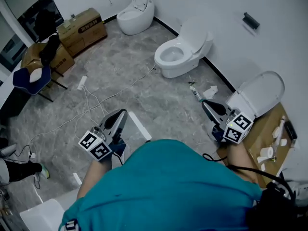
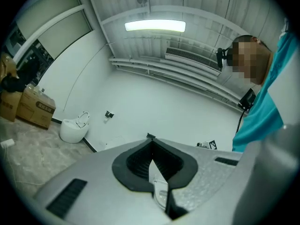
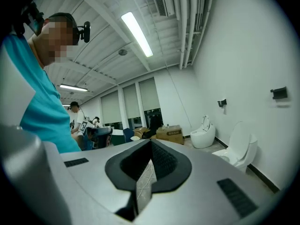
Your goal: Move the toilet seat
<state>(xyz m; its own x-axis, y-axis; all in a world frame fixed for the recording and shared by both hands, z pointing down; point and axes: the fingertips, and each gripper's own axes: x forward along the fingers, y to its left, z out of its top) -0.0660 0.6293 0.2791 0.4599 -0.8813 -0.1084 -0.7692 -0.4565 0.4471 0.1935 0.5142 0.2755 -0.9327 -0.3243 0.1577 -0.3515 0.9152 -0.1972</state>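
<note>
Three white toilets stand along the wall. The middle toilet (image 1: 182, 52) has its lid raised and its seat ring (image 1: 172, 55) down; it also shows in the right gripper view (image 3: 239, 149). An egg-shaped toilet (image 1: 137, 11) at the far end has its seat up. A third toilet's raised lid (image 1: 262, 93) is just right of my right gripper (image 1: 206, 103). My left gripper (image 1: 121, 114) is held close to my body, well short of any toilet. Both grippers are shut with nothing between the jaws, as their own views show: the left gripper (image 2: 150, 138) and the right gripper (image 3: 151, 142).
Cardboard boxes (image 1: 82, 30) and a blue chair (image 1: 32, 78) stand at the far left. Cables (image 1: 96, 105) and a power strip (image 1: 82, 82) trail across the floor. A bottle and scraps (image 1: 195, 91) lie near the middle toilet. A cardboard sheet (image 1: 272, 143) with small parts lies at the right.
</note>
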